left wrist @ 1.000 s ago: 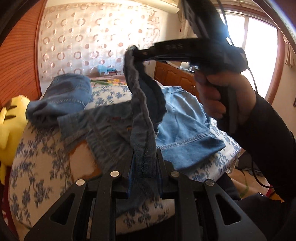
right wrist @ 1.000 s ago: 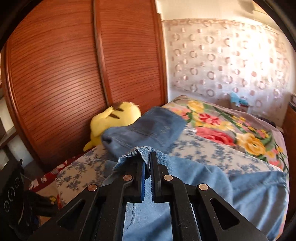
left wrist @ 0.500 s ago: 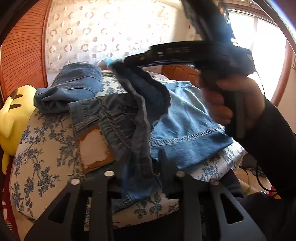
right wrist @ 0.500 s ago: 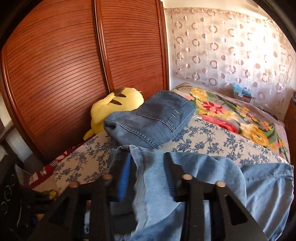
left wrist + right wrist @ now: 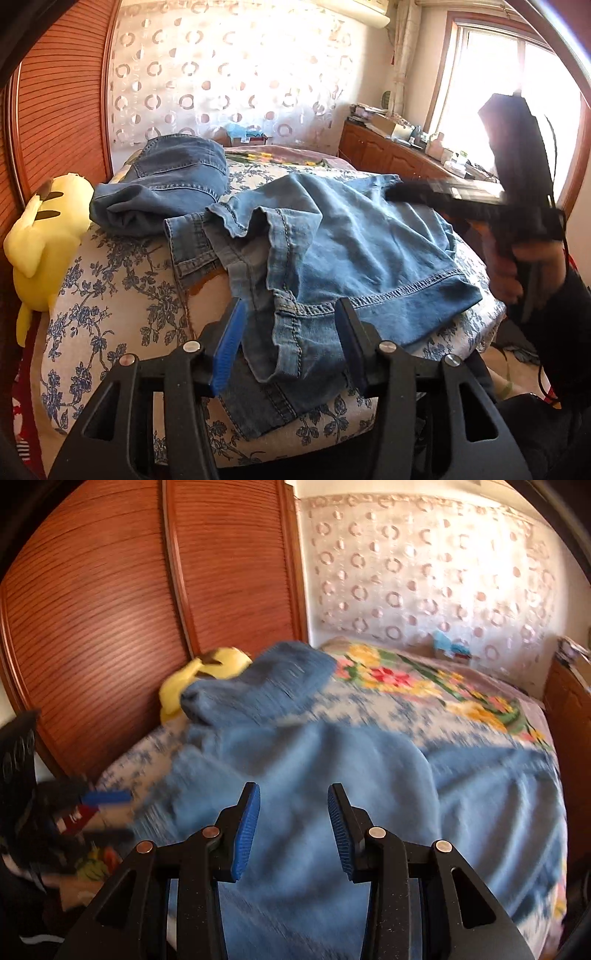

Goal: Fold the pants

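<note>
Light-blue pants [image 5: 351, 236] lying on bed [image 5: 118, 295], folded over once, edges rumpled. Left gripper [image 5: 291, 343] opening, hem between jaws, not pinched. Right gripper [image 5: 293, 827] half open, empty, hovering over denim. Further folds + smoothing remaining.

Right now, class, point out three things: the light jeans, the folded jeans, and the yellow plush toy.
Light jeans [image 5: 354, 236], left wrist view, on the flat leg panel.
Folded jeans [image 5: 173, 181], left wrist view, on its top face.
Plush toy [image 5: 44, 229], left wrist view, on its head.
</note>
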Tool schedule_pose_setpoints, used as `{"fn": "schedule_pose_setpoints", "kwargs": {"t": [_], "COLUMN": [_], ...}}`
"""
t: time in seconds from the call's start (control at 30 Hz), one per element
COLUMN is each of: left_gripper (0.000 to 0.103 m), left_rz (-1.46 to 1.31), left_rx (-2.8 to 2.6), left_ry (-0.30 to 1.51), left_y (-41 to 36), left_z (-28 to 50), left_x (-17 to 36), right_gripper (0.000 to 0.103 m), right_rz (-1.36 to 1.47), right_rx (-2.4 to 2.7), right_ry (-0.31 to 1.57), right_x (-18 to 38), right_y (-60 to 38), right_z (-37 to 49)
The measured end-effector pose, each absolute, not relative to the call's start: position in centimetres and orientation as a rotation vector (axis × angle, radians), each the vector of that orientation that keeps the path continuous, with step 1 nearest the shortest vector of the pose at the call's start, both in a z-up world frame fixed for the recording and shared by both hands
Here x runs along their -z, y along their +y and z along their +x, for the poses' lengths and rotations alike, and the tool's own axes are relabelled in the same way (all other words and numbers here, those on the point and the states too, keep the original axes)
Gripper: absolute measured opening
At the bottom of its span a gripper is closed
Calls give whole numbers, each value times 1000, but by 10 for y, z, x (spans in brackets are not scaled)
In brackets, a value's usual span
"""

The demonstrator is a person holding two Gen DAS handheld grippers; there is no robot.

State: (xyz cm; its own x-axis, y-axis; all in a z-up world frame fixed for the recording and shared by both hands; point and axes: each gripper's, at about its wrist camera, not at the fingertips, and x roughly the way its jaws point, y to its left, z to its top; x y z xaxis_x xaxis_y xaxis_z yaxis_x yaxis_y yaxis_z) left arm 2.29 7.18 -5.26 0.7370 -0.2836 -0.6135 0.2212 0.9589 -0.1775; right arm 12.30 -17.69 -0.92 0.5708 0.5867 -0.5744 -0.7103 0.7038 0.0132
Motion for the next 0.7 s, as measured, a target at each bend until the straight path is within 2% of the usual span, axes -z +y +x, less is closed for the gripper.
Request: {"fn": "schedule_pose_setpoints", "kwargs": {"t": [0.37, 0.57, 0.63, 0.7], "left_gripper": [50, 31, 22, 19], "left_rz": [-71, -47, -38, -39], "left_rx": [281, 284, 286, 290], "left_ry": [712, 750, 739, 726], "left_y": [63, 60, 59, 60], "left_z": [34, 39, 36, 32], "left_x": [64, 75, 74, 70], "right_gripper": [40, 41, 42, 42], "right_rz": [-277, -257, -257, -260], "right_rx": [-606, -576, -563, -540], "right_ry": [670, 688, 675, 659], "right_x": [49, 60, 59, 59], "right_y": [-226, -229, -224, -223], "right_z": [98, 96, 93, 89]}}
